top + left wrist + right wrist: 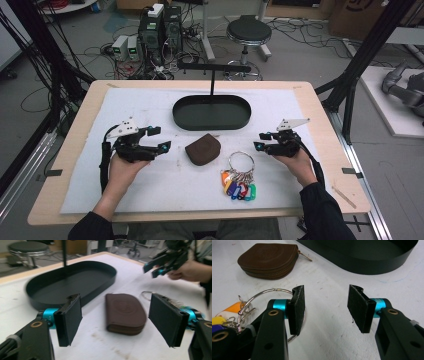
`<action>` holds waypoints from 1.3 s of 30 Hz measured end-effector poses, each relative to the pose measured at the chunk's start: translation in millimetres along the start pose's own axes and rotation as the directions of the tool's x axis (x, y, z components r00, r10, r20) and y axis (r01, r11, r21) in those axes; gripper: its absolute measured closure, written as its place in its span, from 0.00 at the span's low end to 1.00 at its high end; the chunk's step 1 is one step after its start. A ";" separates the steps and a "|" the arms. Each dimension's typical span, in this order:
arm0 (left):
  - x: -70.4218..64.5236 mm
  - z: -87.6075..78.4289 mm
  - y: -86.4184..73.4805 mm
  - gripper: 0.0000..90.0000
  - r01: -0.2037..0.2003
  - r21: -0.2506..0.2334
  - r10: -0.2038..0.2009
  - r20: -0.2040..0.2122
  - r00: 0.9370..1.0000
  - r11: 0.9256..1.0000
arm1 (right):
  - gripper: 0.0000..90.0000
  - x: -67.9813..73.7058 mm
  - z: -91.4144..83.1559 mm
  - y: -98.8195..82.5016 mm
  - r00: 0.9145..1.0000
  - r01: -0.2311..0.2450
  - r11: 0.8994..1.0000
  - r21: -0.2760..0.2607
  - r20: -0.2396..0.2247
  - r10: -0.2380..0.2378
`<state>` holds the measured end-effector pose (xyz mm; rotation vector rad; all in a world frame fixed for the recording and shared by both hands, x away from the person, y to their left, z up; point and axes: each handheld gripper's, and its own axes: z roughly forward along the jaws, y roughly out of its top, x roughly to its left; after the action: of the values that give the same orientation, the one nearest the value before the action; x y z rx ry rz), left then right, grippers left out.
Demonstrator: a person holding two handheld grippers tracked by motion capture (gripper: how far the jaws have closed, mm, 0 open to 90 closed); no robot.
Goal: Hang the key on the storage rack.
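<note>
— What's at your left?
— Your left tool (159, 138) is released, jaws spread wide, low over the white table (150, 185).
— And the middle?
— The brown zip pouch (203, 149) lies just in front of the black oval tray (212, 112); the key ring with coloured tags (239, 180) sits right of it.
— Your right?
— Your right tool (261, 140) is released too, just beside the ring.

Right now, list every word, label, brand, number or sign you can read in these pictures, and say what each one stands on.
No text can be read.
Brown pouch: a round embossed mark on its face, too blurred to read.
Coloured key tags on the metal ring: no writing can be made out, too small.
Cardboard box on the floor: a dark printed mark, cut off and unreadable.
Black tray: no marking visible.
</note>
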<state>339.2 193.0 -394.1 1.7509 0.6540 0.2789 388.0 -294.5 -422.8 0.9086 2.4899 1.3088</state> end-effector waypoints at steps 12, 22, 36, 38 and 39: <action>-48.4 64.9 2.1 0.38 0.034 0.109 -0.053 0.178 0.983 0.994 | 0.52 -8.6 -12.1 -1.4 0.997 -0.026 0.998 -0.051 0.068 0.029; -77.4 118.0 0.3 0.44 0.089 0.198 -0.126 0.179 0.976 0.976 | 0.49 -11.9 -30.9 -3.5 0.987 -0.037 0.990 -0.139 0.149 0.058; -93.9 159.5 -6.6 0.54 0.206 0.301 -0.232 0.053 0.971 0.931 | 0.47 -12.7 -38.3 -6.3 0.981 -0.029 0.986 -0.162 0.184 0.059; -94.9 164.0 -8.8 0.55 0.235 0.313 -0.249 0.006 0.968 0.920 | 0.47 -12.4 -38.2 -6.2 0.981 -0.026 0.986 -0.163 0.186 0.057; -94.9 164.0 -8.8 0.55 0.235 0.313 -0.249 0.006 0.968 0.920 | 0.47 -12.4 -38.2 -6.2 0.981 -0.026 0.986 -0.163 0.186 0.057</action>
<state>342.8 7.8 -435.0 1.9434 0.9112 -0.0397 378.9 -330.6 -406.5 1.0010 2.1989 1.3436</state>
